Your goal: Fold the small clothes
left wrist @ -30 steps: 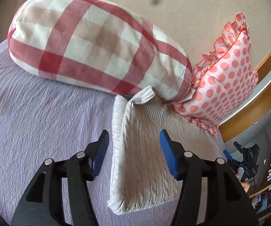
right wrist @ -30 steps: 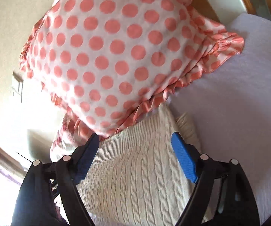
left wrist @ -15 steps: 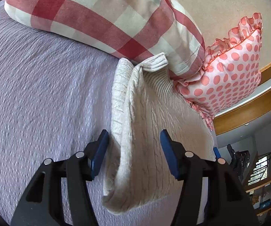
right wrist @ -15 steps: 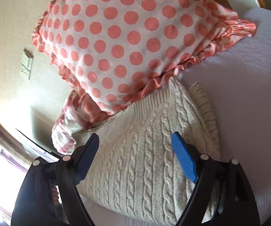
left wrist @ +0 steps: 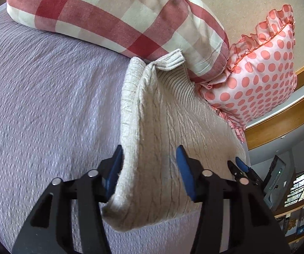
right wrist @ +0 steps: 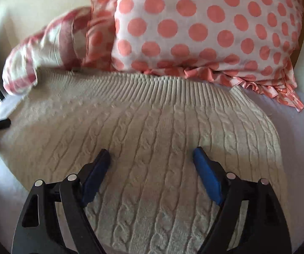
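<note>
Both wrist views sit closer to the cream cable-knit sweater (left wrist: 158, 139) than 1 second ago, and the right view now faces its ribbed hem squarely instead of at a slant. That folded sweater lies on the lavender textured bedspread (left wrist: 46, 110), its ribbed hem touching the pink polka-dot ruffled pillow (right wrist: 204, 27) and 1 upturned corner resting against the red-and-white checked bolster pillow (left wrist: 113, 14). The left gripper (left wrist: 149, 169) has its jaws spread wide across the near edge of the sweater; the left blue pad lies against the folded side edge, the right pad is over the cable-knit face, and nothing is clamped. The right gripper (right wrist: 152, 169) hangs over the middle of the sweater with jaws likewise spread apart, gripping nothing; contact between its pads and the knit cannot be confirmed. In the left view, the right gripper's tips appear at the sweater's far edge. A wooden window ledge (left wrist: 283, 114) runs behind the pillows.
</note>
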Tool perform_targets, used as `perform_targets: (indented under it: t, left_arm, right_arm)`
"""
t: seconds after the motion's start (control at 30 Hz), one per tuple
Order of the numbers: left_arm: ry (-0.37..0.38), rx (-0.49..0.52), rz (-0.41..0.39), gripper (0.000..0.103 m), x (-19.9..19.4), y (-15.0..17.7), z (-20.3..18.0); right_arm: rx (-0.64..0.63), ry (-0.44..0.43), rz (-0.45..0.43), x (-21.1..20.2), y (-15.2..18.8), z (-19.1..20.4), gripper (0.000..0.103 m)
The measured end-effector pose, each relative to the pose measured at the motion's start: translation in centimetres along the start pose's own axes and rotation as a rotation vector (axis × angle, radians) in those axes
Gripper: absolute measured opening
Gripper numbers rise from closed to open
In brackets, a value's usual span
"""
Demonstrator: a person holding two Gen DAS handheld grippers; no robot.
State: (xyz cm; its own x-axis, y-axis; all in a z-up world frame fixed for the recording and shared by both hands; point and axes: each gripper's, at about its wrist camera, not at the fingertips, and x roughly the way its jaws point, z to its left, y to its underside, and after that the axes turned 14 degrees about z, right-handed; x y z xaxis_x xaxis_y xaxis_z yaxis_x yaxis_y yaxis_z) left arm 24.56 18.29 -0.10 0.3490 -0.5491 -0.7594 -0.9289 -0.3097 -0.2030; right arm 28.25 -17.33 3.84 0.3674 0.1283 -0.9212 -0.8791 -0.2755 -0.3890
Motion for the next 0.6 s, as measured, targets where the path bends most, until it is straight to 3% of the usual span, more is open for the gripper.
perform_targets:
  t: [0.07, 0.2, 0.3, 0.43, 0.5, 0.6]
  left_arm:
    - [0.023, -0.026, 0.019, 0.022, 0.6, -0.4, 0.2]
    - [0.043, -0.044, -0.002, 0.016, 0.2, -0.8, -0.5]
    - [0.091, -0.012, -0.05, 0.015, -1.5, -1.1, -3.2]
    - [0.098, 0.125, -0.087, 0.014, -2.1, -1.9, -11.4]
    - [0.106, 0.207, -0.079, 0.014, -0.9, -2.1, -16.2]
    - [0.14, 0.325, -0.049, 0.014, 1.9, -1.8, -23.5]
  right_arm:
    - [0.023, -0.038, 0.016, 0.0, 0.0, -0.5, 0.085]
    - [0.002, -0.036, 0.018, 0.1, 0.1, -0.2, 0.086]
    - [-0.003, -0.033, 0.018, 0.2, 0.1, 0.0, 0.087]
    - [0.002, -0.05, 0.009, 0.1, 0.1, 0.0, 0.087]
    - [0.037, -0.122, -0.003, -0.9, 0.2, -1.5, 0.086]
    - [0.205, -0.222, -0.132, -4.8, 0.9, -7.3, 0.085]
